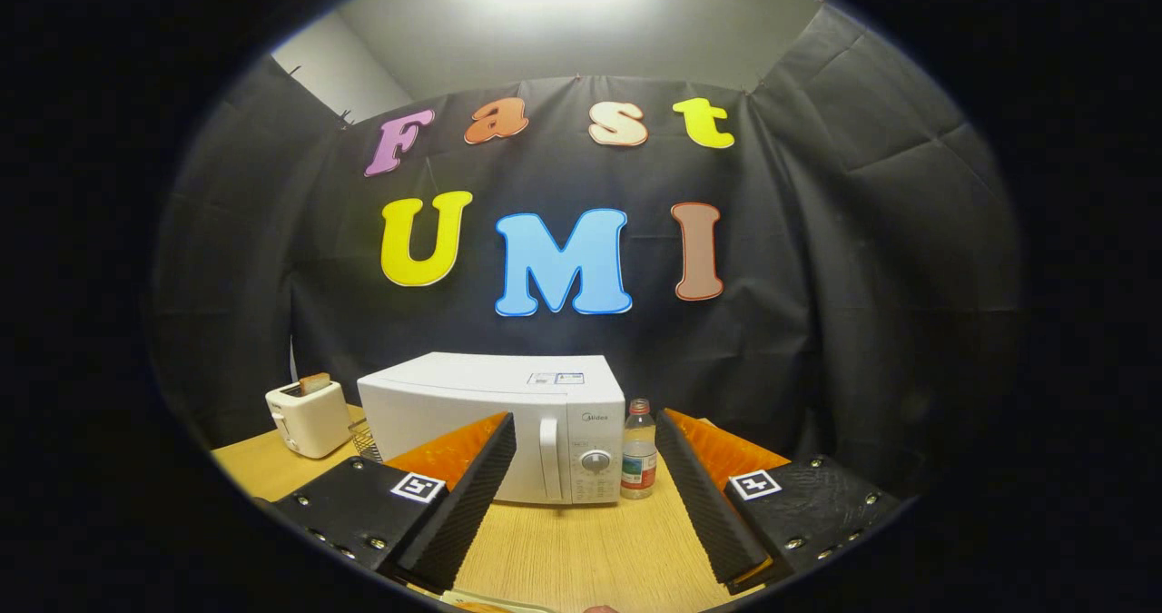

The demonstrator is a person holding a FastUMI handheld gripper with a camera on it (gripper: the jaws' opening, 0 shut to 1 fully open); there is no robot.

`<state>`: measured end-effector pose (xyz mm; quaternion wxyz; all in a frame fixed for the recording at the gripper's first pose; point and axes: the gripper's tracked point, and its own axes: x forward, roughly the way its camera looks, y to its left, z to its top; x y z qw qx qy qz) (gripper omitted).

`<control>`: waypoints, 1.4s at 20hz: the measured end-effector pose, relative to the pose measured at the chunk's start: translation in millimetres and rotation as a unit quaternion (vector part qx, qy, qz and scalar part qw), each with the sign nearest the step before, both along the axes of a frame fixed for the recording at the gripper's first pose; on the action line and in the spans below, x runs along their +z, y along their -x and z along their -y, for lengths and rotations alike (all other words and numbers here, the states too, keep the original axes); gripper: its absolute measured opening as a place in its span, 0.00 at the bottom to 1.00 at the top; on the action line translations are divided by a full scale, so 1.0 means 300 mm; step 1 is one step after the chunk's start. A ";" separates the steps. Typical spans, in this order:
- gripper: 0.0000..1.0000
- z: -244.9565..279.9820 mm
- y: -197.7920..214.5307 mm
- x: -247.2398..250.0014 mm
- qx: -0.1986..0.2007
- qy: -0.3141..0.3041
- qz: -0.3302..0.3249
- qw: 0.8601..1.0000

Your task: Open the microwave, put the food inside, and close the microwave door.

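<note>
Gripper [585, 454] fingers stand spread wide with nothing between them but bare table, so the tool is open and holds nothing. It hangs above the near part of the wooden table [581, 549] and looks straight ahead, level or tilted slightly down.

Going by size: the microwave [495, 422] is the biggest thing on the table, set well beyond the fingertips and ahead of them, its body lying more behind the left finger than the right. Its door is shut. The long axis of the box runs across the line of the fingers, so the front face looks back at the tool. The vertical door handle [550, 459] sits almost in the middle of the gap between the 2 fingers, just beside the control panel with its round knob [595, 460] — this is the relation the next move turns on, in my judgement: a straight push forward would bring the open fingers to the handle, whose long axis stands upright.

Beside the microwave, away from the panel end, a toaster [307, 418] stands with a slice in its slot. At the panel end a small bottle [639, 463] stands upright, close to the microwave — it could be knocked if the approach drifts that way.

Which thing is the food I cannot tell; something pale lies at the table's near edge, below the fingers, too cut off to name.
</note>
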<state>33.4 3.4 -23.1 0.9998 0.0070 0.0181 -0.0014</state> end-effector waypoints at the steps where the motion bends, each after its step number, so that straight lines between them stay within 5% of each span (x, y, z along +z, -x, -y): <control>1: 0.98 0.000 -0.027 -0.010 0.003 0.001 -0.001 1.000; 13: 0.98 -0.046 -0.373 -0.261 0.054 -0.011 -0.065 0.996; 25: 0.99 -0.143 -0.559 -0.551 0.077 0.004 -0.142 0.987; 28: 0.81 -0.154 -0.586 -0.613 0.073 0.007 -0.162 0.984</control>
